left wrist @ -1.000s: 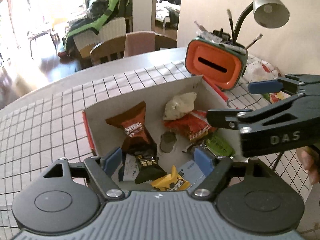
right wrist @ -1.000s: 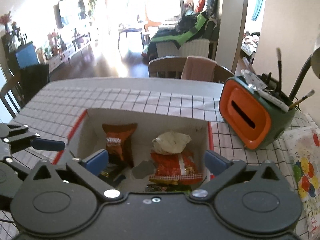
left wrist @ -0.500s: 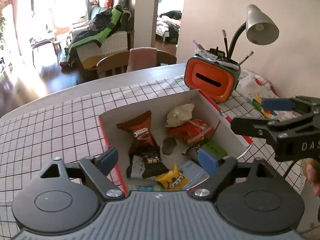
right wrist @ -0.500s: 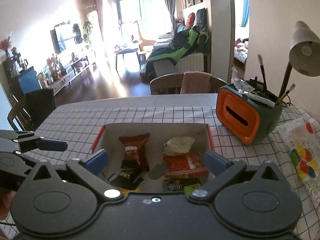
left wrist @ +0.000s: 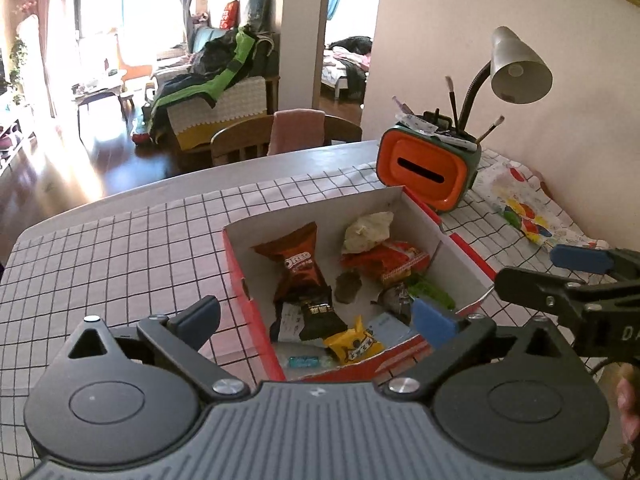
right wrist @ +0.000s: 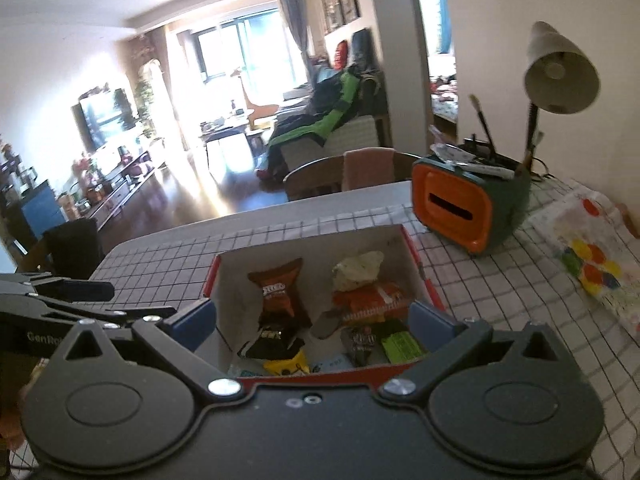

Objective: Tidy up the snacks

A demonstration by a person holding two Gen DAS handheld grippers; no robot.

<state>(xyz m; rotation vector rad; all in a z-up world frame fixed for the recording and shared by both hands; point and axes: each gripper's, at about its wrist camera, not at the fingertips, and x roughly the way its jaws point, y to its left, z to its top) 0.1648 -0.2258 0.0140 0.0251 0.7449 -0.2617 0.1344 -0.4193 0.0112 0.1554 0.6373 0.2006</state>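
Observation:
A red-sided cardboard box [left wrist: 248,280] [right wrist: 425,276] with a white inside sits on the checked tablecloth. In it lie a brown Oreo packet [left wrist: 298,262] [right wrist: 276,286], a pale crumpled packet [left wrist: 366,232], an orange-red packet [left wrist: 384,260] [right wrist: 368,296], a black packet [left wrist: 310,316], a yellow packet [left wrist: 354,346], a green packet [right wrist: 400,344] and other small snacks. My left gripper [left wrist: 316,318] is open and empty above the box's near edge. My right gripper [right wrist: 310,318] is open and empty, also above the near edge; it shows at right in the left wrist view [left wrist: 568,276].
An orange and green pen holder [left wrist: 428,168] [right wrist: 464,204] with brushes stands behind the box, a grey desk lamp [left wrist: 516,68] by it. A spotted plastic bag [left wrist: 520,204] lies at right near the wall. A wooden chair [left wrist: 248,140] stands past the table's far edge.
Both grippers have lifted up and pulled back from the box, so the whole box now shows. Both stay open and empty. The snacks have not moved.

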